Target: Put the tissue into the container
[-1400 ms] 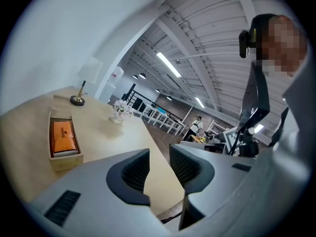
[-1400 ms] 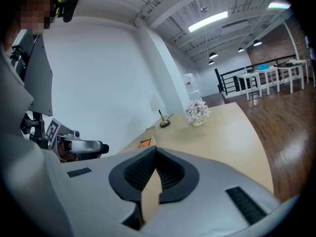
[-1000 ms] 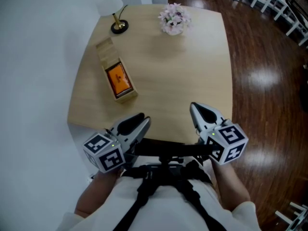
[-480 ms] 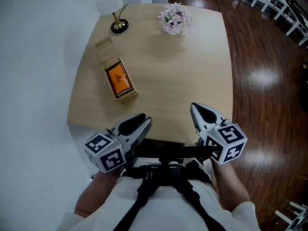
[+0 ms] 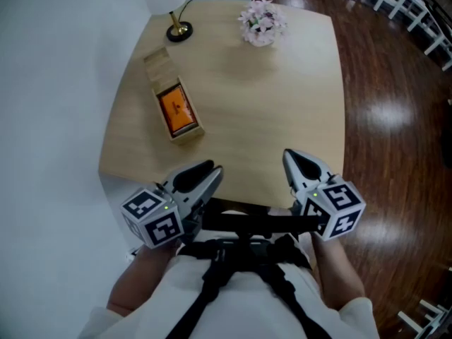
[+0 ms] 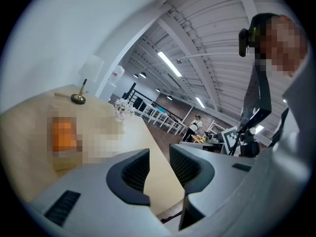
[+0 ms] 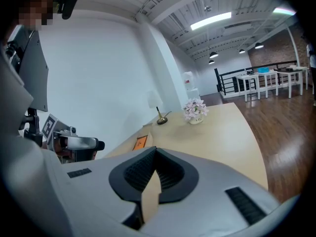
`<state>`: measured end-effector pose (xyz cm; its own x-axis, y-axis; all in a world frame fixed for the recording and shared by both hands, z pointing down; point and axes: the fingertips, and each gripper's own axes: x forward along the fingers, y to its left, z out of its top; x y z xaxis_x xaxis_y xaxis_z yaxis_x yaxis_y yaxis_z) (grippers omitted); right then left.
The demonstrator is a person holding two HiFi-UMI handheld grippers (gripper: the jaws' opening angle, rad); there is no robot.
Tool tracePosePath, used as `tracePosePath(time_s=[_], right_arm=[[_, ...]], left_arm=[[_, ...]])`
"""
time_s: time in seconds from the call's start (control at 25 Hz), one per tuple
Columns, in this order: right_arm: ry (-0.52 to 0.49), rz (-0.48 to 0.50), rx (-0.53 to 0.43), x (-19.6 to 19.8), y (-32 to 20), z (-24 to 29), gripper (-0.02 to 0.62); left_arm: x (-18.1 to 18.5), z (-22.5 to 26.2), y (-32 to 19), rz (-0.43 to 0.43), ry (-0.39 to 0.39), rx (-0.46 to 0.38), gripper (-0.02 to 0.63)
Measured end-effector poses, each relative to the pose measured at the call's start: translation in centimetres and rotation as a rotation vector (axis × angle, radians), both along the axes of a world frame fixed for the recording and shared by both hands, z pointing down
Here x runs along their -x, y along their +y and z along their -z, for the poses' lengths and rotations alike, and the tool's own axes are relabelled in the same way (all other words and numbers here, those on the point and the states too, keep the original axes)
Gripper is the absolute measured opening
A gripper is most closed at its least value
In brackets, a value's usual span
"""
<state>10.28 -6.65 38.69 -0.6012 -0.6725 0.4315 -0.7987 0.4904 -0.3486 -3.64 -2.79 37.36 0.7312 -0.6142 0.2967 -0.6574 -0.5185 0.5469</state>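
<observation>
**A:** What could go wrong here?

**B:** The left tool (image 5: 209, 171), jaws apart and empty, has to reach far-left. A slanted approach might knock the wooden box (image 5: 189, 134). The right tool (image 5: 289, 157) is clenched on nothing.

**A:** And the tissue?

**B:** Seemingly the orange pack (image 5: 175, 110), lying inside that box on the counter (image 5: 268, 97), well apart from both tools.

On the counter (image 5: 268, 111), the lamp (image 5: 177, 31) stands at the far left corner; the flowers (image 5: 262, 24) stand along the same far edge, to its right and well apart; the container (image 5: 189, 136) lies near the left edge, nearer than the lamp, with a packet (image 5: 176, 110) in it; the left claw (image 5: 214, 172) and right claw (image 5: 288, 155) sit side by side over the near edge.
</observation>
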Motion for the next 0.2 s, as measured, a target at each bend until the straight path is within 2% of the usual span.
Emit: tracePosePath(time_s=[0.2], right_arm=[[0.002, -0.028, -0.016, -0.7, -0.17, 0.12, 0.0]], left_arm=[[1.19, -0.32, -1.04, 0.023, 0.005, -0.017, 0.129]])
